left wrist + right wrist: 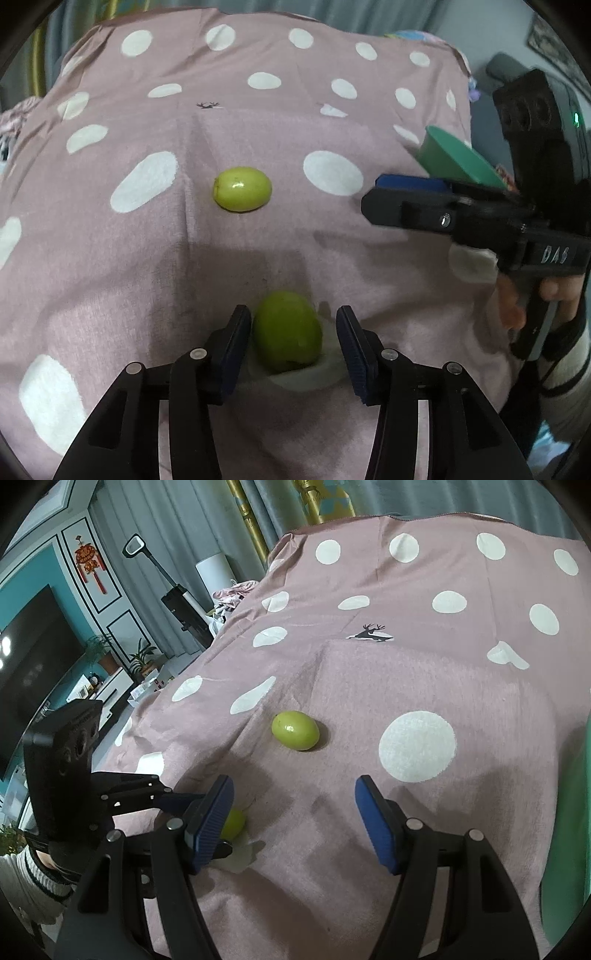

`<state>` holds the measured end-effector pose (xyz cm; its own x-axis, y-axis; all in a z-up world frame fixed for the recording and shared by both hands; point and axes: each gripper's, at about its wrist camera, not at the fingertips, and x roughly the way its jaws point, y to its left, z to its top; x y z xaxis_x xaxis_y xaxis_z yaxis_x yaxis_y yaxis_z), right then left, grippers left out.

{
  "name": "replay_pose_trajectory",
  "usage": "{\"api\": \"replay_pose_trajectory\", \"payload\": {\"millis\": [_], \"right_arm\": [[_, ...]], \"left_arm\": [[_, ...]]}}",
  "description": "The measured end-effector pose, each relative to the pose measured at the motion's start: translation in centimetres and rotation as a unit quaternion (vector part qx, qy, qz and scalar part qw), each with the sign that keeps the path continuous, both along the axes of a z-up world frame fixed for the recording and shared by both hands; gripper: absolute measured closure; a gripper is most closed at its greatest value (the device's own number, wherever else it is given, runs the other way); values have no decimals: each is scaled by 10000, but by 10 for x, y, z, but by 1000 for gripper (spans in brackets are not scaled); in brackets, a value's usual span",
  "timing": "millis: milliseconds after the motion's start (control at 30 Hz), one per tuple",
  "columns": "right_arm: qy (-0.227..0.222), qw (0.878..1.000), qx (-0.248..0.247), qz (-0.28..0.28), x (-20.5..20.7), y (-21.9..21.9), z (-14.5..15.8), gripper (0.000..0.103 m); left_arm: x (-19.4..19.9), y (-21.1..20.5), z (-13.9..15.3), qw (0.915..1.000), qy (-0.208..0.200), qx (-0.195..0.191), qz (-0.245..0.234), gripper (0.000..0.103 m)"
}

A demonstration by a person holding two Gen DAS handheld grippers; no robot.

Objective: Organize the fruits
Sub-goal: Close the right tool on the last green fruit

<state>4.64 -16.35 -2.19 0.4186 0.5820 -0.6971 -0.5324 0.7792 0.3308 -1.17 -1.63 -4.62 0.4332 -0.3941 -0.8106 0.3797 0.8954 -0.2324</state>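
Note:
Two green fruits lie on a pink cloth with white dots (110,258). The near fruit (288,336) sits between the fingers of my left gripper (291,310); the left pad is at its skin, while a gap shows at the right pad, so the jaws are open. In the right wrist view this fruit (234,823) peeks out behind my own left finger. The far fruit (242,189) (295,730) lies alone mid-cloth. My right gripper (295,786) (373,194) hovers open and empty, short of the far fruit.
A green bowl (454,158) stands at the cloth's right side, just behind the right gripper; its wall (576,812) fills the right edge of the right wrist view. Past the cloth's left edge are a TV unit (110,698), plants and a floor lamp.

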Motion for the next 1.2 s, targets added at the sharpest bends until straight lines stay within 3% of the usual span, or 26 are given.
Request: {"api": "replay_pose_trajectory", "payload": {"millis": [67, 200, 433, 533, 767, 967, 1133, 1200], "right_arm": [[16, 10000, 58, -18, 0, -2, 0, 34], [39, 9999, 100, -33, 0, -4, -2, 34], [47, 10000, -63, -14, 7, 4, -4, 34], [29, 9999, -102, -14, 14, 10, 0, 34], [147, 9977, -481, 455, 47, 49, -4, 35], [347, 9917, -1028, 690, 74, 78, -26, 36], [388, 9886, -1232, 774, 84, 89, -37, 41], [487, 9864, -1335, 825, 87, 92, -42, 50]], "left_arm": [[5, 2, -4, 10000, 62, -43, 31, 65], [3, 2, -4, 10000, -75, -15, 25, 65], [7, 15, 9, 9974, -393, -580, 164, 65], [13, 17, 12, 9965, -518, -630, 172, 65], [28, 21, 3, 9950, -406, -902, 170, 65], [30, 25, -2, 9939, -287, -1064, 84, 65], [31, 32, -2, 9919, -233, -1239, 117, 65], [30, 34, -2, 9917, -222, -1260, 124, 65]]}}
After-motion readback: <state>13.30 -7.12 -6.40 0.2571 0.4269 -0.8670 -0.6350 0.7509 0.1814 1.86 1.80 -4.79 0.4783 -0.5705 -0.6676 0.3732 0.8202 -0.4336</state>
